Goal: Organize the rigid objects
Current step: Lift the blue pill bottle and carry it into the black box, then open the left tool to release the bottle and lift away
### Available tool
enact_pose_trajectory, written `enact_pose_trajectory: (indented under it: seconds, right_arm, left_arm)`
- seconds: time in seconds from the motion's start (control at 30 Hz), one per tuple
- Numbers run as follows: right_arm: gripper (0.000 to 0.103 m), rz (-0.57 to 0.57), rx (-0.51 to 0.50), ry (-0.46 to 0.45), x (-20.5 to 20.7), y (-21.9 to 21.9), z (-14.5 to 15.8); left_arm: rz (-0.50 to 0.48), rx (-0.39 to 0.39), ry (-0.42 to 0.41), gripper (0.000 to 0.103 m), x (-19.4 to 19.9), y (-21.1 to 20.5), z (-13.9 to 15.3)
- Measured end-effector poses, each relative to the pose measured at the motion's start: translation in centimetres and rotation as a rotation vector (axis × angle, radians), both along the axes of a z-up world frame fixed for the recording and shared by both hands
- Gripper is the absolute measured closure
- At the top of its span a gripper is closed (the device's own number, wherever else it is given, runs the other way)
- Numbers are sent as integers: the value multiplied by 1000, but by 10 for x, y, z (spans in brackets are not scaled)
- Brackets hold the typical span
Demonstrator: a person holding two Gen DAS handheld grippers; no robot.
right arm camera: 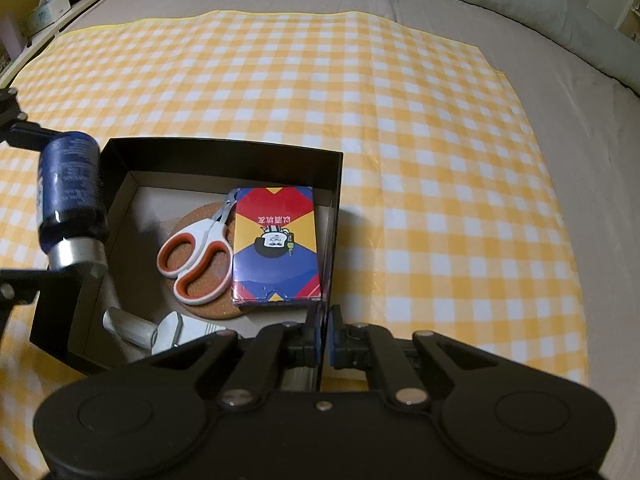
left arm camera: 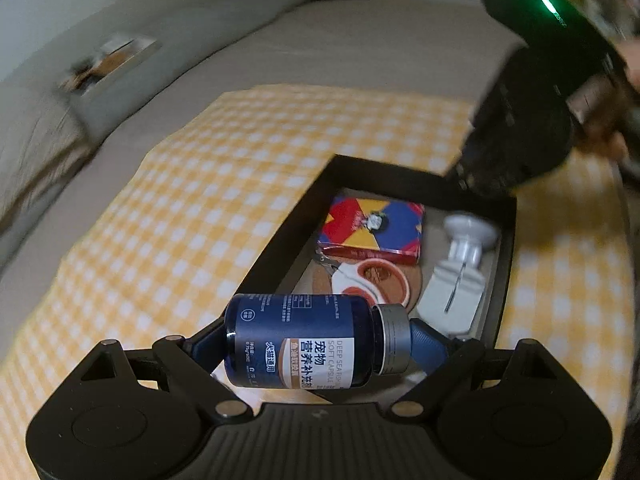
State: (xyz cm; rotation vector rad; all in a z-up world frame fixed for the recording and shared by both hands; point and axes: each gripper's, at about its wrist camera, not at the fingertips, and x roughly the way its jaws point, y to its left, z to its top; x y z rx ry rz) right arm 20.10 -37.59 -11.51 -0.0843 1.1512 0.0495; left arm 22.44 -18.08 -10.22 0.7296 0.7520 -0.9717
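The left gripper [left arm camera: 316, 344] clamps a dark-blue plastic supplement bottle [left arm camera: 304, 340] lengthwise, base to silver cap, above the black open box's [right arm camera: 224, 148] near edge. The right gripper [right arm camera: 324, 344], jaws together, pinches the box wall. Best lowered level into the bare floor beside the scissors [right arm camera: 200, 252].

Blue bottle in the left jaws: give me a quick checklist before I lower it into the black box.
1. Blue bottle gripped end to end by the left gripper: ok.
2. Bottle above the black box: ok.
3. Right gripper shut on the box wall, steadying it: ok.
4. Free floor space: not ok; scissors, card box and white holder crowd it.
5. Cap tight: cannot tell.
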Motion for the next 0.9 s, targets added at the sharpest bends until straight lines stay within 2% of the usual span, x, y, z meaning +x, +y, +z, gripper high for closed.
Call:
enact_pose_trajectory:
  seconds: [0.2, 0.3, 0.63, 0.9]
  right_arm:
    - [99, -1, 2, 0, 0, 0, 0]
    - [99, 1, 10, 0, 0, -1, -1]
    - [99, 3, 4, 5, 1, 0, -1]
    - [99, 3, 4, 5, 1, 0, -1]
  left_arm:
    - [-138, 96, -69, 11, -4, -10, -9]
    - [-177, 117, -95, 10, -4, -11, -14]
    - [-127, 102, -82, 7, 0, -2, -14]
    - [-77, 75, -33, 6, -3, 3, -11]
